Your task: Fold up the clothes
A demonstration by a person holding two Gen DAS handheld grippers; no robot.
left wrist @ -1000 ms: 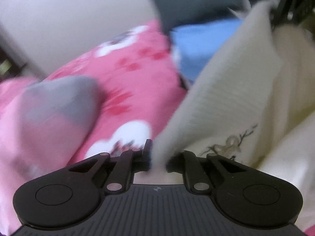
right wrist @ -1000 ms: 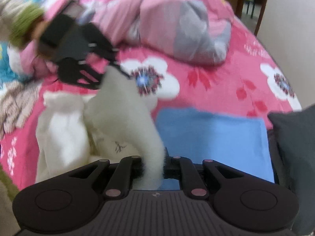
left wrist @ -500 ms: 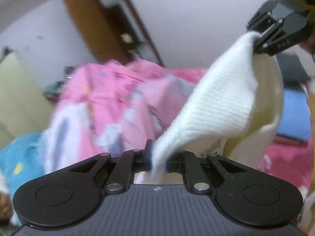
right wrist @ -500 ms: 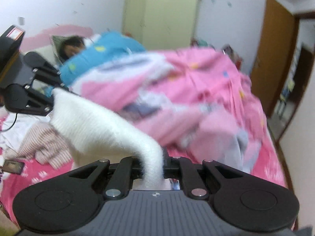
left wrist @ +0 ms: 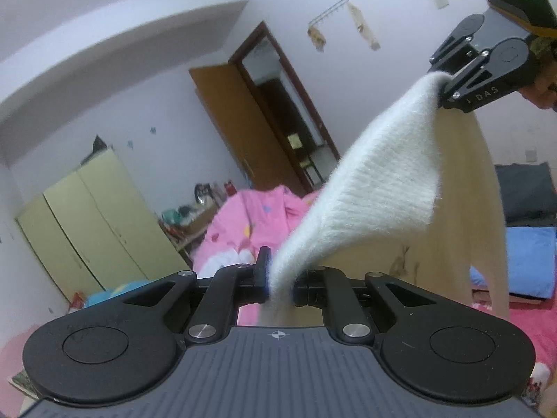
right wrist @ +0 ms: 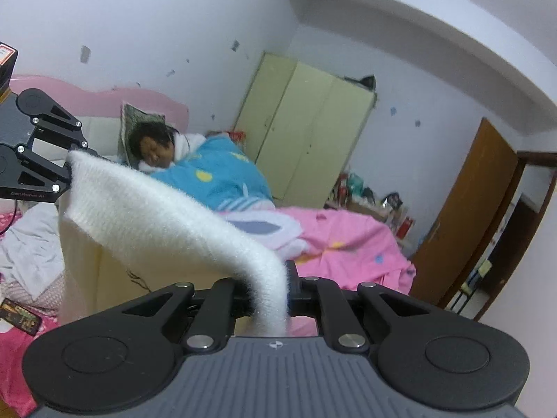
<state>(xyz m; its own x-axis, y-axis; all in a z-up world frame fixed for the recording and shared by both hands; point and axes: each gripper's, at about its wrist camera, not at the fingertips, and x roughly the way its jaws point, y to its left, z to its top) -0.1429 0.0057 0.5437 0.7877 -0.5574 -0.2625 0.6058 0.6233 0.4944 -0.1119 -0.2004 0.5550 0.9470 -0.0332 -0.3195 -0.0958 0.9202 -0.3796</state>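
Note:
A fuzzy cream-white knit sweater [left wrist: 379,184] hangs stretched in the air between my two grippers. My left gripper [left wrist: 280,280] is shut on one edge of it. My right gripper [right wrist: 269,294] is shut on the other edge of the sweater [right wrist: 156,216]. Each gripper shows in the other's view: the right one at the upper right [left wrist: 444,85], the left one at the left edge [right wrist: 69,170]. The sweater's body hangs down below the held edge, with a small dark embroidery on it [left wrist: 400,257].
Below is a bed with a pink flowered cover [right wrist: 351,237]. A person lies under a blue quilt [right wrist: 216,177] at its head. A folded blue garment [left wrist: 525,261] and a dark one [left wrist: 525,188] lie on the bed. A phone [right wrist: 19,315] lies at the left.
Both grippers have lifted the sweater off the bed and tilted up; the views now show the room and walls instead of the bed surface.

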